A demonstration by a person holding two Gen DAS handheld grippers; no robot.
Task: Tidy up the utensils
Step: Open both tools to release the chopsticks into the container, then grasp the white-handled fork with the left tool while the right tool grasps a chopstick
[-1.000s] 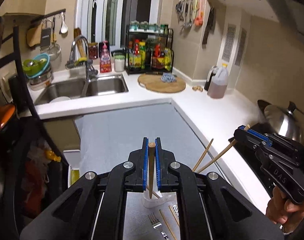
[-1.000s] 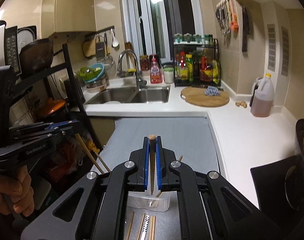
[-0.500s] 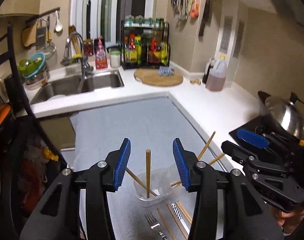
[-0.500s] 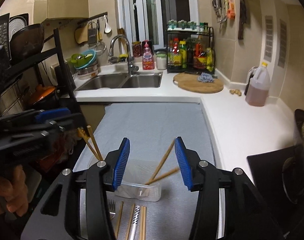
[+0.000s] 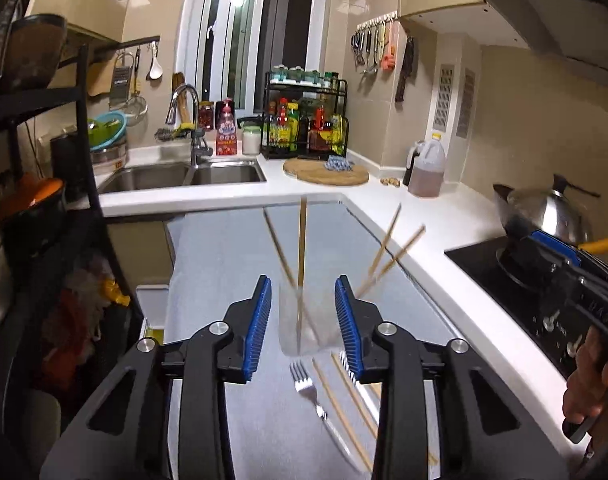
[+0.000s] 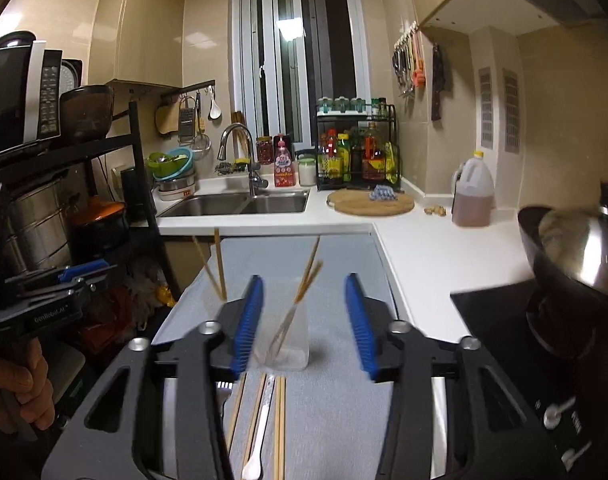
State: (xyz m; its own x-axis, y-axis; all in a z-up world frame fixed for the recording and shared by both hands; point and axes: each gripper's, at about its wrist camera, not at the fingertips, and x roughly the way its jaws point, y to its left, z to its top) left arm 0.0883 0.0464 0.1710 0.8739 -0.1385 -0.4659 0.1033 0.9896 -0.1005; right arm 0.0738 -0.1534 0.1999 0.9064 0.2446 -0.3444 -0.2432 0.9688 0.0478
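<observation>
Chopsticks (image 5: 302,248) upright and splayed in clear cup (image 6: 292,340), both grippers' fingers (image 5: 260,320) parted, closing, gripping nothing.

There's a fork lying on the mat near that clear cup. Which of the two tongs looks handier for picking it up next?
Probably the left tongs: the fork lies almost straight under their closing, empty jaws, just before the clear cup. From the right tongs, the fork sits off to the left, mostly hidden behind their left finger.

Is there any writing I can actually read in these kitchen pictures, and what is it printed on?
"GenRobot.AI", blurred but legible: on the side of the left gripper, seen from the right wrist view.
Sauce bottles on the rack: labels too small to read.
Pink bottle by the sink: label too blurred.
Microwave panel: markings unreadable.
Right gripper, left wrist view: lettering too dark to read.
</observation>
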